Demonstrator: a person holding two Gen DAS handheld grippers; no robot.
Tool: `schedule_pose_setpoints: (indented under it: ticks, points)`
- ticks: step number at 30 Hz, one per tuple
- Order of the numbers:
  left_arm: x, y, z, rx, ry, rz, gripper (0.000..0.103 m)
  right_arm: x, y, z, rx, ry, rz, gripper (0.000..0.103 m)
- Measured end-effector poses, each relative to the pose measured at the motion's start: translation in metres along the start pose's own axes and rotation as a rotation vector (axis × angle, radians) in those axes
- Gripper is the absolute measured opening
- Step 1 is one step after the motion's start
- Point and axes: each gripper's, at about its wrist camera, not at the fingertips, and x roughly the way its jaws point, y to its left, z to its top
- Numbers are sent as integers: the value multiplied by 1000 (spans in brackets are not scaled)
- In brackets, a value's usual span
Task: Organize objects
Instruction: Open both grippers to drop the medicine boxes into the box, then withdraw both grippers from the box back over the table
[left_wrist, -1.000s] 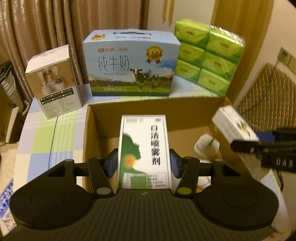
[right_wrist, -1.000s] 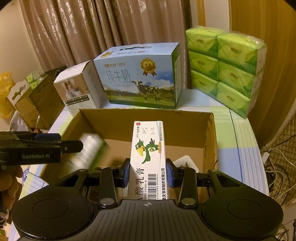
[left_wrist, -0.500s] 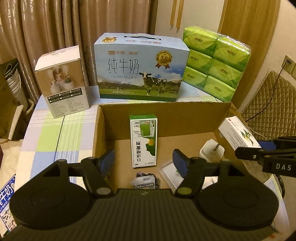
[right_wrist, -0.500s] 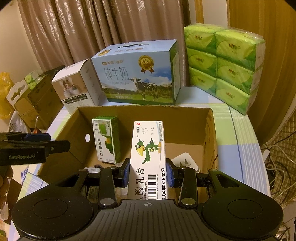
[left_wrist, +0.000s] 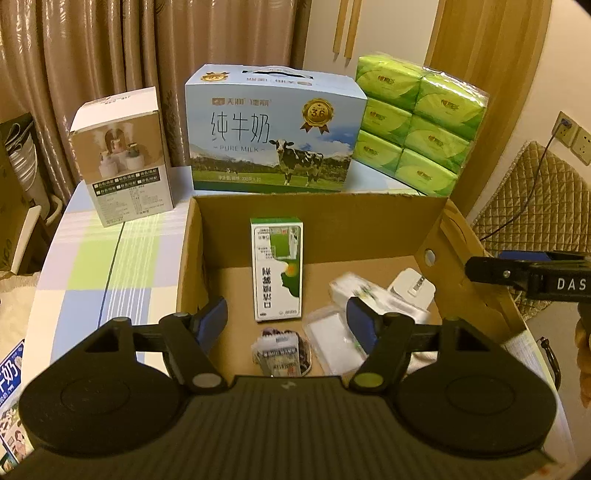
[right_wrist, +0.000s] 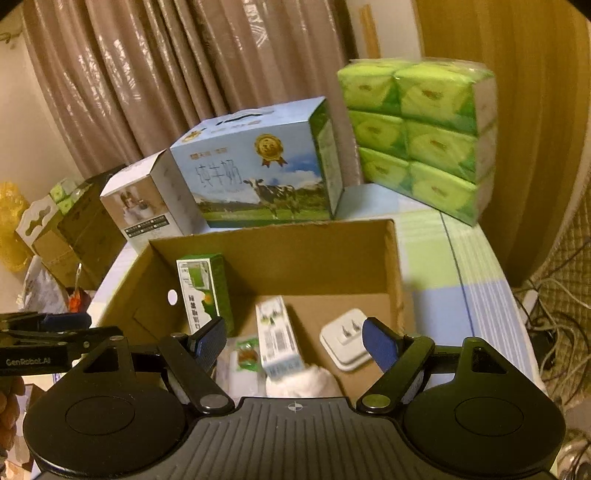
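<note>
An open cardboard box (left_wrist: 321, 210) (right_wrist: 314, 240) stands on the table. Inside it a green-and-white spray carton (left_wrist: 277, 267) (right_wrist: 205, 291) stands upright against the back wall. A white ointment carton with a bird print (right_wrist: 275, 338) lies on the box floor, blurred in the left wrist view (left_wrist: 364, 295). My left gripper (left_wrist: 288, 323) is open and empty above the box's near side. My right gripper (right_wrist: 295, 339) is open and empty above the ointment carton. A white wall plug (left_wrist: 412, 290) (right_wrist: 345, 339), a clear packet (left_wrist: 334, 338) and a small sachet (left_wrist: 282, 352) also lie inside.
Behind the box stand a blue milk case (left_wrist: 275, 129), a white-and-brown carton (left_wrist: 123, 157) and a stack of green tissue packs (left_wrist: 417, 125). The table has a checked cloth (left_wrist: 107, 258). The right gripper's body (left_wrist: 532, 273) shows at the box's right side.
My left gripper opened and let go of the spray carton, which now stands in the box. My right gripper then opened and released the ointment carton into the box.
</note>
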Motion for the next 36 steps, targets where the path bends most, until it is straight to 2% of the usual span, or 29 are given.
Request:
schedule_pose_setpoints:
  ticks: [8, 11, 13, 20, 22, 36]
  points:
    - [-34, -8, -25, -21, -23, -8, 73, -54, 8, -35, 11, -26, 23, 82]
    - [-54, -15, -38, -21, -34, -7, 79, -77, 11, -54, 16, -37, 20, 85]
    - [-69, -21, -49, -16, -46, -14, 87, -90, 14, -67, 18, -39, 15, 89]
    - [-109, -38, -91, -30, -46, -13, 95, -127, 28, -114, 16, -31, 26, 98]
    - [-121, -44, -102, -22, -46, -14, 101, -137, 30, -126, 17, -31, 27, 101]
    - [-173, -64, -171, -30, -37, 37, 102, -182, 23, -182, 44, -26, -4, 101]
